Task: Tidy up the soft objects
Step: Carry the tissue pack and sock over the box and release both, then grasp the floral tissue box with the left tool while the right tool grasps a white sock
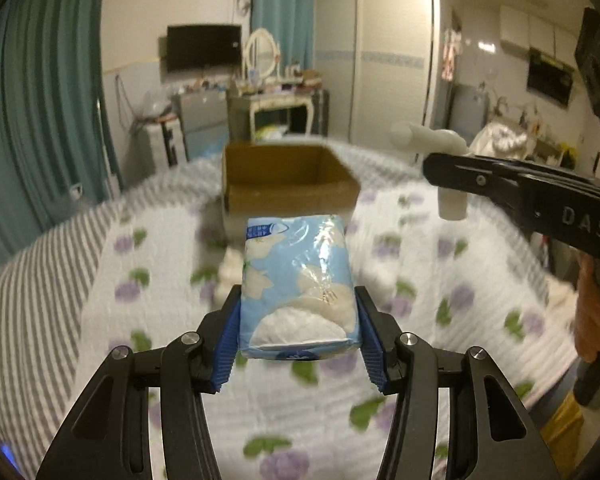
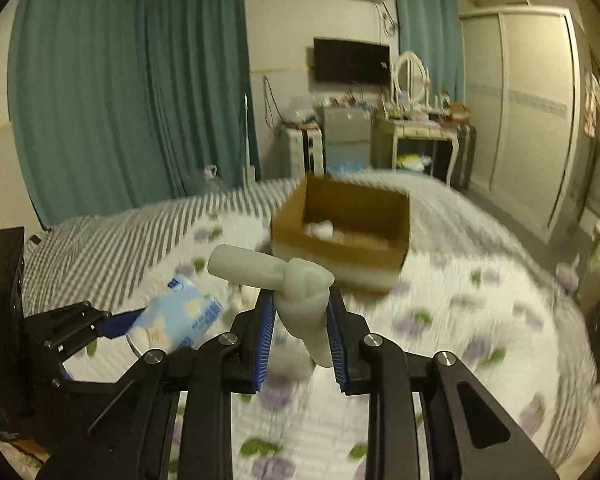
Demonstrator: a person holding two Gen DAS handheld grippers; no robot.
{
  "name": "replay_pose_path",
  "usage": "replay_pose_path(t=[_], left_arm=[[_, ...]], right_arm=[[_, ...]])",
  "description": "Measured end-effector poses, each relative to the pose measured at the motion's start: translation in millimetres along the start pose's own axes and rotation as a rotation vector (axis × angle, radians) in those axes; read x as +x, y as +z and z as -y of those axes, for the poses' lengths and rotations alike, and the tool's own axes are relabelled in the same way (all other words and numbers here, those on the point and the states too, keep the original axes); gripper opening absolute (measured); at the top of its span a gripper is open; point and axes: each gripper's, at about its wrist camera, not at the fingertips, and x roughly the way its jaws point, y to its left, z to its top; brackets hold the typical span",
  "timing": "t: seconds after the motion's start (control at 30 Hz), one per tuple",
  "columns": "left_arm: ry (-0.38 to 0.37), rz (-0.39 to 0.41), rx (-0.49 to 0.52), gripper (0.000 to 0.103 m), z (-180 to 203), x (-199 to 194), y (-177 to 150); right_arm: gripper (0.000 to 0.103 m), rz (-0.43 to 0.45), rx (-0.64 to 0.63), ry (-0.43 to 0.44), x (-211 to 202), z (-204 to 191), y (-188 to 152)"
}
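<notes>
Tissue pack (image 1: 298,280) clamped between left gripper (image 1: 299,336) jaws.

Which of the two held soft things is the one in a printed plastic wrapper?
The blue tissue pack in the left gripper; the right gripper holds a plain white T-shaped piece with no wrapper.

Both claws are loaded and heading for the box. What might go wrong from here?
1. The left claw pinches only the near end of the tissue pack; its slick wrapper may slip out.
2. The right claw holds the white knotted toy off-centre, so it may twist.
3. Both converge on one cardboard box; the claws may collide.
</notes>
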Motion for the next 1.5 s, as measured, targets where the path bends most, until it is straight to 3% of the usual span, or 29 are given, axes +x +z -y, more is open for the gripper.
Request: replay_pose_path(t=[0.1, 0.27, 0.37, 0.5, 0.7, 0.83, 1.0, 1.03, 1.07, 1.13, 1.3, 1.5], left_arm=[[-0.029, 0.043, 0.007, 0.052, 0, 14, 40], [0.020, 0.099, 0.031, 0.052, -9, 57, 94], [0.040, 0.089, 0.006, 0.052, -24, 94, 117], [0.078, 0.063, -0.007, 0.052, -41, 153, 134], [0.117, -0.009, -0.031, 0.051, -62, 231, 127], [0.125, -0.037, -0.008, 0.052, -60, 257, 119], [0.109, -0.031, -0.043, 0.054, -48, 258, 113], [0.120, -0.039, -0.047, 0.065, -49, 258, 114], [0.135, -0.045, -0.050, 0.080, -47, 255, 114], [0.164, -0.025, -0.049, 0.086, -46, 246, 115], [0.226, 0.010, -0.031, 0.086, -43, 198, 128], [0.275, 0.137, -0.039, 0.086, -31, 93, 151]], right_arm=[[0.025, 0.021, -0.015, 0.011, 7, 14, 40], [0.025, 0.040, -0.012, -0.030, 49, 46, 100], [0.025, 0.044, 0.016, -0.026, 79, 62, 116], [0.025, 0.024, 0.048, -0.009, 135, 81, 120], [0.025, -0.064, 0.149, 0.008, 233, 112, 97], [0.025, -0.116, 0.164, 0.006, 271, 129, 80], [0.028, -0.148, 0.157, -0.019, 281, 145, 69], [0.030, -0.146, 0.160, -0.025, 279, 148, 70], [0.043, -0.142, 0.161, -0.039, 277, 149, 73], [0.067, -0.111, 0.169, -0.061, 265, 151, 78], [0.068, -0.031, 0.166, -0.078, 212, 147, 106], [0.073, 0.067, 0.124, -0.088, 118, 123, 136]])
